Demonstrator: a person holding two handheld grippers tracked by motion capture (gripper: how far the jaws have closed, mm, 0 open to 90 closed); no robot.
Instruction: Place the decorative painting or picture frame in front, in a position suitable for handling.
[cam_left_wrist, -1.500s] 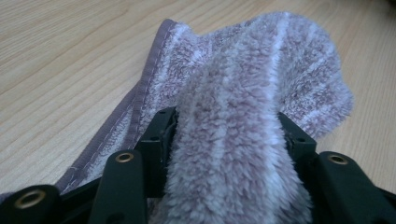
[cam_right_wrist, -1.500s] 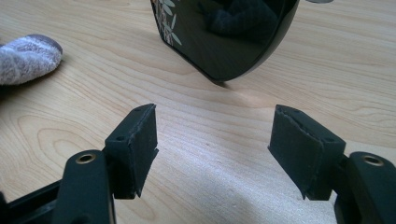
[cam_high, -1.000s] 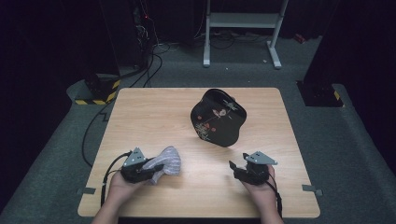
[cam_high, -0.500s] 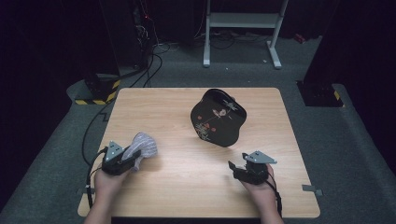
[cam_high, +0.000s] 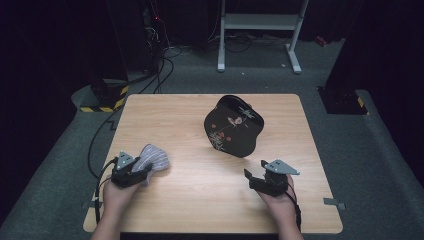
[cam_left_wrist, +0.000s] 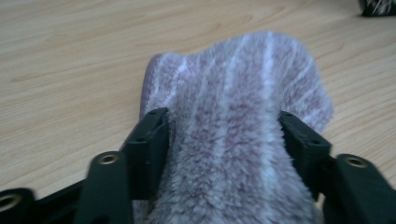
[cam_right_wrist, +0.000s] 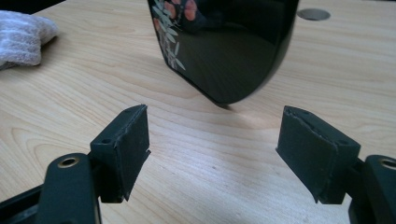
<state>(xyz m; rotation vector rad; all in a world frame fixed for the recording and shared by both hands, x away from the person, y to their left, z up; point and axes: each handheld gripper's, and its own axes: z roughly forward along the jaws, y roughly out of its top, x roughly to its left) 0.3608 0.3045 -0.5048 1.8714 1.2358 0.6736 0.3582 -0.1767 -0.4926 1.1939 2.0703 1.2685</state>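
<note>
Left gripper view: striped fuzzy cloth (cam_left_wrist: 233, 126) lies between the left gripper (cam_left_wrist: 224, 135) jaws, which have just been opening; pads flank the pile, no pinch to be seen. High view: cloth sits at the near-left of the surface (cam_high: 200, 200), well apart from the black lacquered tray (cam_high: 234, 126) standing mid-surface. Right gripper (cam_high: 254, 181) rests near-right, jaws spread, nothing between. Step, as I judge it: letting go of the cloth. Next: draw the left gripper back clear without dragging the fabric

The cloth (cam_left_wrist: 233, 154) is mauve-grey with pale stripes; the box (cam_high: 234, 126) glossy black with red flowers and pale leaves; the worktop (cam_high: 180, 115) light wood grain.
</note>
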